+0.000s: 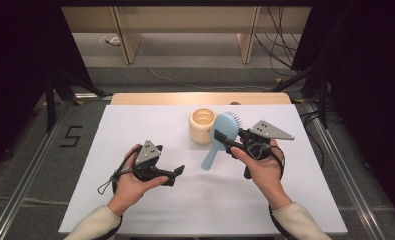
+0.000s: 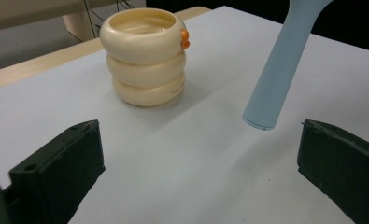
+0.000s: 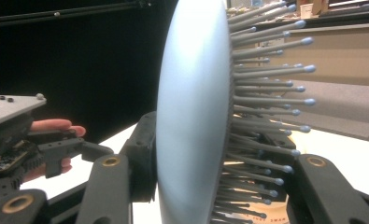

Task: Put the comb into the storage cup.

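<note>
Nearest, at seven o'clock, the left gripper (image 1: 177, 174) hovers with jaws spread wide and empty. At two o'clock, the right gripper (image 1: 224, 140) clamps the pale blue plastic hairbrush (image 1: 220, 136) by its bristled head, handle angled down, probably for handover. Beyond, at twelve o'clock, stands a cream ringed holder (image 1: 202, 126).

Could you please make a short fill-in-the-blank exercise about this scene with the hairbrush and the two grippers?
1. The right gripper is shut on the head of a light ____ hairbrush.
2. The left gripper holds nothing; its jaws are ____.
3. The cream holder looks like ____ rings stacked up.
4. The holder stands on the ____ tabletop.

Missing words: blue; open; three; white
</note>
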A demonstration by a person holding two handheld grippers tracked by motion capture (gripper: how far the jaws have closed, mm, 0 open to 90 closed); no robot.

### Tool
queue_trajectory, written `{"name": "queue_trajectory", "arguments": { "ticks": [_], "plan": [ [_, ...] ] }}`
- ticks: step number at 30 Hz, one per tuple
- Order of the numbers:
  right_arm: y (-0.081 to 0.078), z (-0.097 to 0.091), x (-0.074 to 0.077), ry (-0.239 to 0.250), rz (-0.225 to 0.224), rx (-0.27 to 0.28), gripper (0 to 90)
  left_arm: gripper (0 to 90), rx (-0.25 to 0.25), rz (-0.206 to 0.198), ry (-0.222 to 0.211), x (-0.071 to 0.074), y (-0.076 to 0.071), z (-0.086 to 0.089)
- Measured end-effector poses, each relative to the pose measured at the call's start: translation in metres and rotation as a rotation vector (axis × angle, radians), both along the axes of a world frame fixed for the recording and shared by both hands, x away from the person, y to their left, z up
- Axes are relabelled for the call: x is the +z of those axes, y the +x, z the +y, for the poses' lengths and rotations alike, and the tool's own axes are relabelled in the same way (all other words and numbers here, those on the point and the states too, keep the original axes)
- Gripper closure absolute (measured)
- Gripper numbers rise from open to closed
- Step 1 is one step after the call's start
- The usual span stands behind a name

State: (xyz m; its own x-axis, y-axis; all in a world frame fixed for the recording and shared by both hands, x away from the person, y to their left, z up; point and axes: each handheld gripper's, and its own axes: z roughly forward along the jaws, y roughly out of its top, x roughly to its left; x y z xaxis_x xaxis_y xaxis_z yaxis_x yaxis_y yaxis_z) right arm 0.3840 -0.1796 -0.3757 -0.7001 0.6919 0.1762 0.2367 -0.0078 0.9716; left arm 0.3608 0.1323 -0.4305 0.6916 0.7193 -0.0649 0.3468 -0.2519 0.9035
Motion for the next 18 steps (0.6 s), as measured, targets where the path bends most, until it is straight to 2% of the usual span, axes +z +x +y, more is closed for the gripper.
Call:
{"name": "queue_trajectory", "arguments": {
  "ticks": [10, 14, 18],
  "plan": [
    [0.002, -0.001, 0.002, -0.008, -0.004, -0.002, 51.2, 0.3, 0.005, -0.045, 0.024, -0.001, -0.003, 0.013],
    [0.002, -0.001, 0.004, -0.019, -0.012, -0.001, 51.1, 0.5, 0.003, -0.055, 0.042, -0.004, -0.004, 0.018],
    [0.003, 0.000, 0.005, -0.022, -0.015, -0.004, 51.1, 1.4, 0.003, -0.057, 0.043, -0.005, -0.006, 0.023]
  ]
}}
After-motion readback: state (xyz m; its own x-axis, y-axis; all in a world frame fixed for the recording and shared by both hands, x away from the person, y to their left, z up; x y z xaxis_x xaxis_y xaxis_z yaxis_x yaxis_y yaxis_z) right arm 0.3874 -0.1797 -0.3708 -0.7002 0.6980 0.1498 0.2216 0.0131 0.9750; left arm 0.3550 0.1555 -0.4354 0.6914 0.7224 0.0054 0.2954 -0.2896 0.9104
